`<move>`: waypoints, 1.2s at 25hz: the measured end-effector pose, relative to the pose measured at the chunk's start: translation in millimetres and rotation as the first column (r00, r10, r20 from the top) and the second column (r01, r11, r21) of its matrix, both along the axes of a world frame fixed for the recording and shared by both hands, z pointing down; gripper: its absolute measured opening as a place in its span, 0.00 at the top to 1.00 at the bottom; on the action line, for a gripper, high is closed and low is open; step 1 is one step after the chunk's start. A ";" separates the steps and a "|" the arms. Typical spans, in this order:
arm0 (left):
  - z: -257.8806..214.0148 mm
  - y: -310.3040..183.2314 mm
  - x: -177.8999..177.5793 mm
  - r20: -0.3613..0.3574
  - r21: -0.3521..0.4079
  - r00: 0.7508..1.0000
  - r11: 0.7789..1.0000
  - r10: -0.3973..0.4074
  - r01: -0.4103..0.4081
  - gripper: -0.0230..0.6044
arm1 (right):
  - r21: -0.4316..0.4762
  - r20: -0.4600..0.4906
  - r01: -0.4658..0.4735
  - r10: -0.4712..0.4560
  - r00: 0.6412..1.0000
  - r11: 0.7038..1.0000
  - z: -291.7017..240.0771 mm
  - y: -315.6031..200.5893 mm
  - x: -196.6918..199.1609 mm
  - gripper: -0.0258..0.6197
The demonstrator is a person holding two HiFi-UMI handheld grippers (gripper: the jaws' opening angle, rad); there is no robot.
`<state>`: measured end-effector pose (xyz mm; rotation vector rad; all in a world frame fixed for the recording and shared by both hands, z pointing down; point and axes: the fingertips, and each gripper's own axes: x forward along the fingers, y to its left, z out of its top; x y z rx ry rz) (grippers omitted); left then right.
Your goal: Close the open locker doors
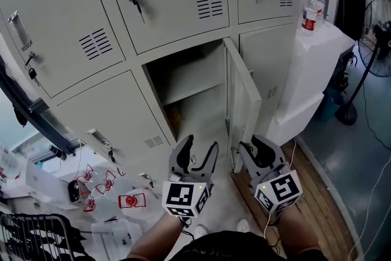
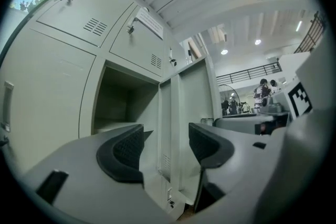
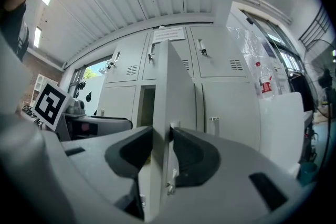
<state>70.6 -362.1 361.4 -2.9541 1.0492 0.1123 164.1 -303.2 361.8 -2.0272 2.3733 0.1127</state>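
Right gripper (image 3: 161, 145) is straddling the locker door (image 3: 169, 81), free edge between loosely parted, unclamped jaws; left gripper (image 2: 165, 147) is hanging released, empty, door just ahead; best pushing steadily toward the compartment (image 1: 186, 79), jaws staying clear of the pinch.

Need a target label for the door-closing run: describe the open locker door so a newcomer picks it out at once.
Start at the grey metal locker bank filling the wall. In the lower visible row the middle compartment gapes open, and the open door hangs from its right side, swung out edge-on. It is the only door not flush; its neighbours are shut.
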 end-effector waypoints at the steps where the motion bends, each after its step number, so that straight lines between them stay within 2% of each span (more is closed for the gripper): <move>1: 0.5 -2.0 -6.0 0.000 -0.001 1.000 1.000 -0.006 0.006 0.54 | 0.003 -0.008 0.002 -0.002 1.000 1.000 -0.5 -2.0 -6.4 0.78; 11: 6.4 -24.4 -73.2 0.013 -0.012 0.998 0.998 -0.068 0.068 0.54 | 0.045 -0.054 0.016 -0.014 0.998 0.999 0.7 -30.0 -64.2 0.77; 23: 8.1 -47.2 -152.5 0.028 -0.009 0.987 0.987 -0.158 0.159 0.54 | 0.036 0.022 0.121 -0.122 0.992 0.992 -2.4 -86.6 -116.6 0.73; 30: 9.5 -57.5 -180.8 0.030 -0.010 0.980 0.980 -0.198 0.198 0.54 | 0.028 0.037 0.188 -0.188 0.981 0.982 -5.7 -120.0 -141.8 0.68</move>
